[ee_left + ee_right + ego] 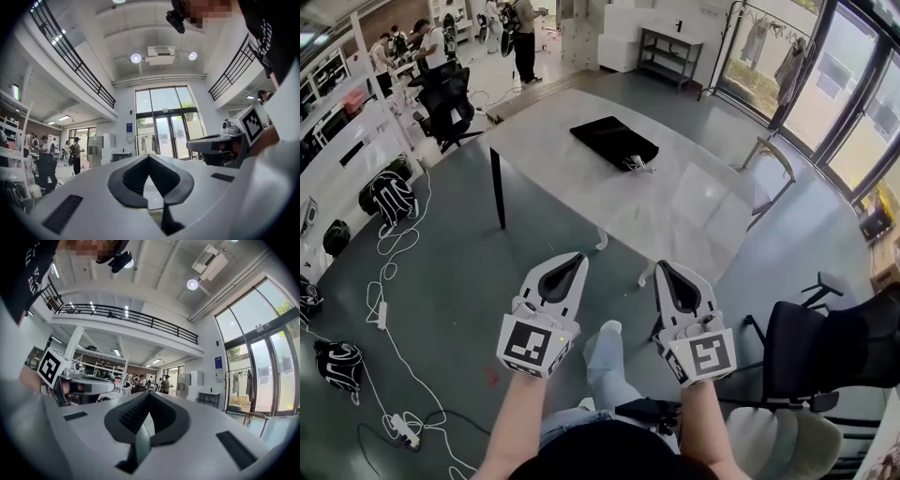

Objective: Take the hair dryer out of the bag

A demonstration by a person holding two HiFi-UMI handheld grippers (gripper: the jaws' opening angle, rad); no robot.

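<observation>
Your left gripper (pixel 570 264) is level, short of the table, its jaws shut together on nothing. Farther off, the flat black bag (pixel 612 141) lies on the smooth pale table (pixel 703 206), its long axis running far left to near right. A white bit (pixel 639 165) shows at the bag's near-right end, too small to tell whether it is the hair dryer. Your right gripper (pixel 667 272) is likewise closed and empty.

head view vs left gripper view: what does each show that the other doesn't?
Head view only: the table with the black bag on it, a black chair, and cables on the floor.
Left gripper view only: the ceiling lights and the balcony railing.
Both: the left gripper and the right gripper, jaws together with nothing held, and people standing at the back.
</observation>
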